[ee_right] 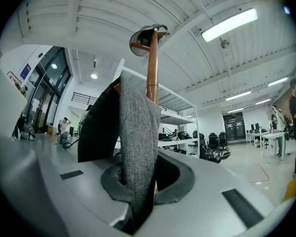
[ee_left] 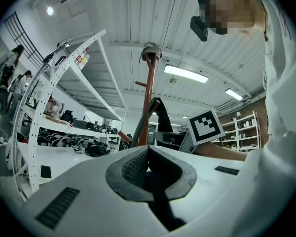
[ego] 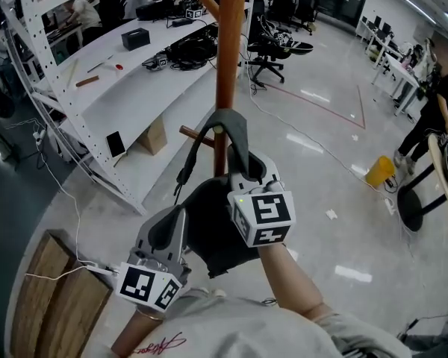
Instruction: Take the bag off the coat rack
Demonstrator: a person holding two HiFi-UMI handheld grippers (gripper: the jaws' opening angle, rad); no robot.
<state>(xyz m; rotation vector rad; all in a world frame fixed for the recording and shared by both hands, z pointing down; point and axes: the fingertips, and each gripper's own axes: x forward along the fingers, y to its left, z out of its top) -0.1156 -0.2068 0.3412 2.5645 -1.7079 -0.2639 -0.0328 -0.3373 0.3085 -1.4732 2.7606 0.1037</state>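
The left gripper (ego: pixel 175 222) and right gripper (ego: pixel 243 171) fingers pinched the dark grey cloth bag (ego: pixel 209 233), which needed lifting straight up off the brown wooden coat rack (ego: pixel 225 66).

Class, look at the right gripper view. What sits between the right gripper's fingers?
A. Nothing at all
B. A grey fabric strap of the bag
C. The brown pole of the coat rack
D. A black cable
B: the grey strap of the bag runs down between the fingers of the right gripper, which are shut on it, while the coat rack pole stands behind.
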